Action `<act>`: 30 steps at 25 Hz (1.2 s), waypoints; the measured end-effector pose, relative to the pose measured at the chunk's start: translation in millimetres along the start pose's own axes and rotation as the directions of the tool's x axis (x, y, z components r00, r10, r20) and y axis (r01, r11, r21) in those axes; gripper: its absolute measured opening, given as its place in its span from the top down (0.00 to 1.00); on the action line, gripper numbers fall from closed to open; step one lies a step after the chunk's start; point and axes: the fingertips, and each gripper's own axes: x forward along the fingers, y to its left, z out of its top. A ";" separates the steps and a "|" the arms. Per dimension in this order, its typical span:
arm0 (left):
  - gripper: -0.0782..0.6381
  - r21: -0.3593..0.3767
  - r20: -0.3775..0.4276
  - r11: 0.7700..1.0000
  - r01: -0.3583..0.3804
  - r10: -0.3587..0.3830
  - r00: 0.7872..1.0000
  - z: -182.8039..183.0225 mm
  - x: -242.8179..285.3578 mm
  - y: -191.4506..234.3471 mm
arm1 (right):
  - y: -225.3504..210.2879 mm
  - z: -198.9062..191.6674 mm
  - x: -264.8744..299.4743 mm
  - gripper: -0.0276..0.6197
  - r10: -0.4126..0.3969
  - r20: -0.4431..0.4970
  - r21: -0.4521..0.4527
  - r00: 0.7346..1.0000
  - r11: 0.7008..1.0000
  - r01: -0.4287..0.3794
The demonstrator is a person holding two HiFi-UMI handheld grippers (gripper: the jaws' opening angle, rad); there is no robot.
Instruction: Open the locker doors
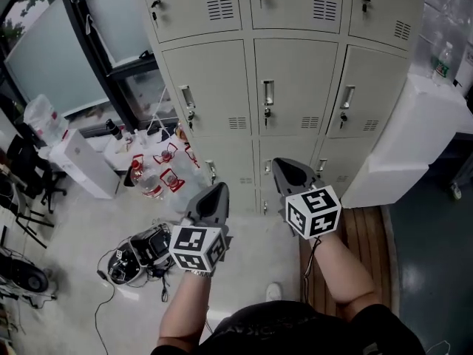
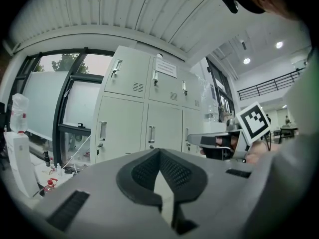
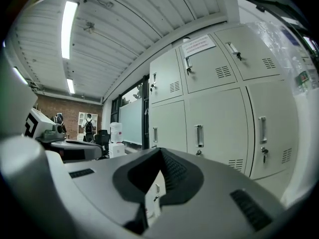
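Right hand-held gripper (image 3: 159,152) — ribbed black pads (image 3: 174,171)

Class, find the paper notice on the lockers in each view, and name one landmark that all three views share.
Head view: not in it.
Left gripper view: the paper notice is at upper centre, on the top row.
Right gripper view: the paper notice is at upper right of centre.
Shared landmark: the lockers.
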 end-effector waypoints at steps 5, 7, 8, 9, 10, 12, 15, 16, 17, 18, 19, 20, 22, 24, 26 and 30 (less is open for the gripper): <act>0.89 0.000 0.016 0.999 -0.042 0.042 0.999 3.6 24.1 -1.7 | -24.7 1.8 18.3 0.96 0.039 0.004 -0.004 0.999 0.999 -0.039; 0.89 0.001 0.016 0.999 -0.051 0.051 0.999 4.4 32.0 -3.4 | -33.1 2.7 25.2 0.96 0.049 0.006 -0.001 0.999 0.999 -0.049; 0.89 0.004 0.014 0.999 -0.052 0.052 0.999 4.2 35.6 -4.2 | -36.8 2.7 28.8 0.96 0.053 0.006 0.003 0.999 0.999 -0.053; 0.89 0.006 0.011 0.999 -0.053 0.053 0.999 4.0 39.0 -4.4 | -40.0 2.4 32.4 0.96 0.056 0.004 0.008 0.998 0.998 -0.056; 0.89 0.007 0.009 0.999 -0.054 0.054 0.998 4.1 42.2 -3.9 | -42.9 1.9 35.9 0.96 0.057 0.002 0.012 0.998 0.998 -0.058; 0.89 0.006 0.007 0.999 -0.054 0.054 0.998 5.4 49.5 -1.1 | -48.5 1.9 43.0 0.96 0.058 0.001 0.016 0.998 0.998 -0.058; 0.89 0.006 0.003 0.999 -0.045 0.045 0.999 5.6 62.0 3.5 | -56.7 2.5 54.6 0.96 0.051 0.000 0.019 0.999 0.999 -0.051; 0.89 0.007 0.000 0.999 -0.040 0.040 0.999 4.9 66.4 5.2 | -59.3 1.5 58.4 0.96 0.047 -0.003 0.023 0.999 0.999 -0.047; 0.89 0.007 -0.004 0.999 -0.032 0.032 0.999 4.1 71.1 7.0 | -62.0 0.2 62.2 0.96 0.042 -0.006 0.027 0.999 0.999 -0.042; 0.89 0.007 -0.007 1.000 -0.022 0.022 1.000 3.5 76.2 8.9 | -64.9 -1.0 66.1 0.96 0.035 -0.009 0.029 0.999 0.999 -0.035; 0.89 0.007 -0.009 1.000 -0.011 0.011 1.000 3.1 81.7 11.0 | -68.1 -1.7 70.2 0.96 0.026 -0.012 0.029 1.000 0.999 -0.026; 0.89 0.008 -0.009 1.000 0.001 -0.001 1.000 2.8 87.5 13.4 | -71.4 -2.2 74.8 0.96 0.017 -0.013 0.028 1.000 0.999 -0.016; 0.89 0.012 -0.010 1.000 0.026 -0.026 1.000 2.2 99.2 19.9 | -77.7 -3.5 85.2 0.96 -0.005 -0.016 0.031 1.000 0.999 0.005; 0.89 0.013 -0.010 0.999 0.051 -0.050 0.999 2.1 110.7 28.1 | -82.9 -4.9 96.5 0.96 -0.028 -0.020 0.037 0.999 0.999 0.028; 0.89 0.006 -0.014 0.997 0.071 -0.071 0.997 2.2 122.0 37.3 | -87.0 -4.5 108.6 0.96 -0.046 -0.024 0.040 0.999 0.998 0.047; 0.89 0.003 -0.013 0.994 0.106 -0.106 0.994 7.1 144.5 56.7 | -96.4 0.5 135.8 0.96 -0.079 -0.022 0.041 0.997 0.996 0.080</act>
